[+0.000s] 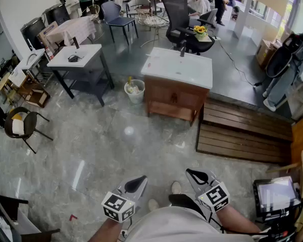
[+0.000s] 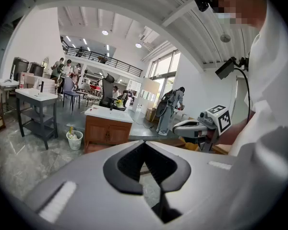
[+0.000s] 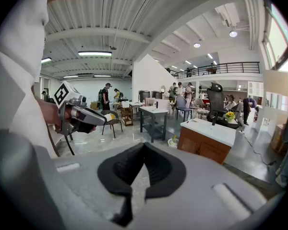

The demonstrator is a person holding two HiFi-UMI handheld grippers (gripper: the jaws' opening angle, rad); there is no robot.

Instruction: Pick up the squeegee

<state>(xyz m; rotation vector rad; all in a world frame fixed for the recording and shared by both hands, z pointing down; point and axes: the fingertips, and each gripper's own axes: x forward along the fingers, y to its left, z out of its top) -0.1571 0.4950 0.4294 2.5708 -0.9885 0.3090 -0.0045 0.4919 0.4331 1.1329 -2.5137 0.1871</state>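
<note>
Both grippers are held low in front of the person's body, on the near side of a wooden cabinet [image 1: 174, 97] with a white top, well apart from it across bare marble floor [image 1: 106, 145]. The left gripper [image 1: 138, 181] and the right gripper [image 1: 196, 175] sit side by side with the person's shoes showing between them. Each points towards the cabinet and tips a little downwards. The bare forearms come in from the bottom edge of the head view, and the marker cubes face up.

In the left gripper view, the left gripper [image 2: 144, 145] has its dark pads meeting at the tips with nothing between them. The right gripper [image 2: 178, 127] shows off to the side, level with it. In the right gripper view, the right gripper [image 3: 143, 146] is likewise closed tip to tip and empty, and the left gripper [image 3: 100, 120] shows beside it in the person's hand.

I cannot pick out the squeegee with certainty. A dark upright object [image 1: 182, 48] stands at the far edge of the cabinet top, too small to tell what it is. A white bin [image 1: 135, 91] stands just beside the cabinet's left side. Slatted wooden boards [image 1: 242, 130] lie on the floor at its right. A white table [image 1: 76, 56] stands further left of the cabinet, and a black office chair [image 1: 178, 11] stands behind it.
</note>
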